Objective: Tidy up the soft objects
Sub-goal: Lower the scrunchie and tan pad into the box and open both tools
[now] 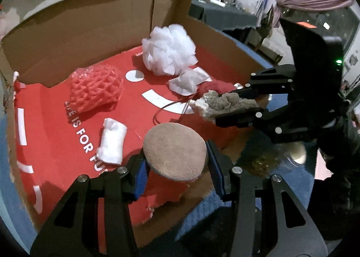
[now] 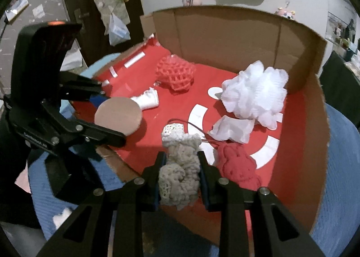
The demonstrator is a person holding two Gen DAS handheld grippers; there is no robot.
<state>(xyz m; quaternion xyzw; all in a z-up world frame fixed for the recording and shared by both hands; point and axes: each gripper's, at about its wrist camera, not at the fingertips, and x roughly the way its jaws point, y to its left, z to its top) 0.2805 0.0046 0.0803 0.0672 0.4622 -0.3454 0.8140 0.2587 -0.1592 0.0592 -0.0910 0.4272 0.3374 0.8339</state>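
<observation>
Our left claw is matte black, its linkage arms cut with triangular slots and pinned by round silver screws, with ribbed blue pads lining its fingers. Our right claw is built alike; behind it a black housing carries an orange patch and a green light.
</observation>
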